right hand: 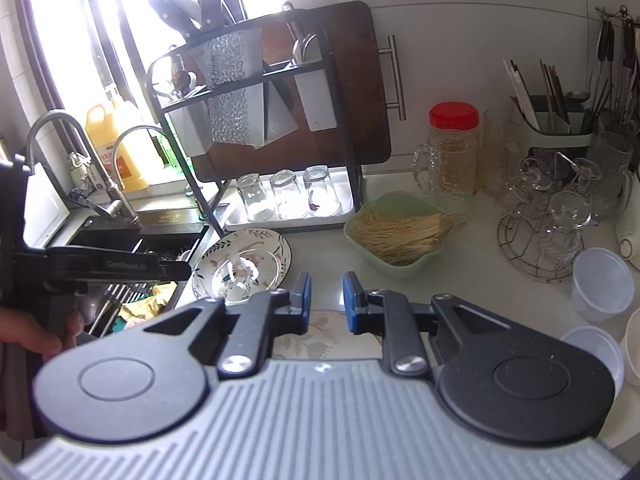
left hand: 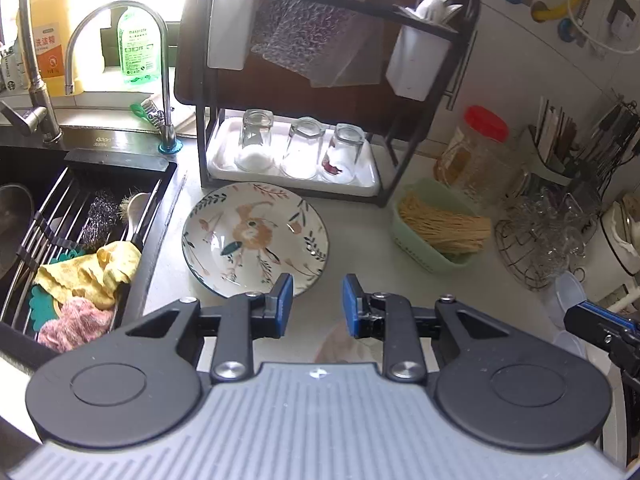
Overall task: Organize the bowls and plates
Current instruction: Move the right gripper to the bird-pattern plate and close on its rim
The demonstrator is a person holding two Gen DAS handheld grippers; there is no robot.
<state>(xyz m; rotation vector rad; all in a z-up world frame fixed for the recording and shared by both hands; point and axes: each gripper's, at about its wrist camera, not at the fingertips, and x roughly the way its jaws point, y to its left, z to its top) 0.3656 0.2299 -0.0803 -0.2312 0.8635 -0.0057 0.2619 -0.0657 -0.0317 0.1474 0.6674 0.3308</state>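
The left gripper (left hand: 317, 305) hangs over the counter (left hand: 360, 216), its jaws partly open and empty. The right gripper (right hand: 327, 300) also holds nothing. The flowered plate (left hand: 255, 238) lies beside the sink (left hand: 76, 216).

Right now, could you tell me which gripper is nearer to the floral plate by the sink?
Left. The left gripper has its left pad at the floral plate's near rim. The right gripper sits further right, a gap of counter separating it from the plate.
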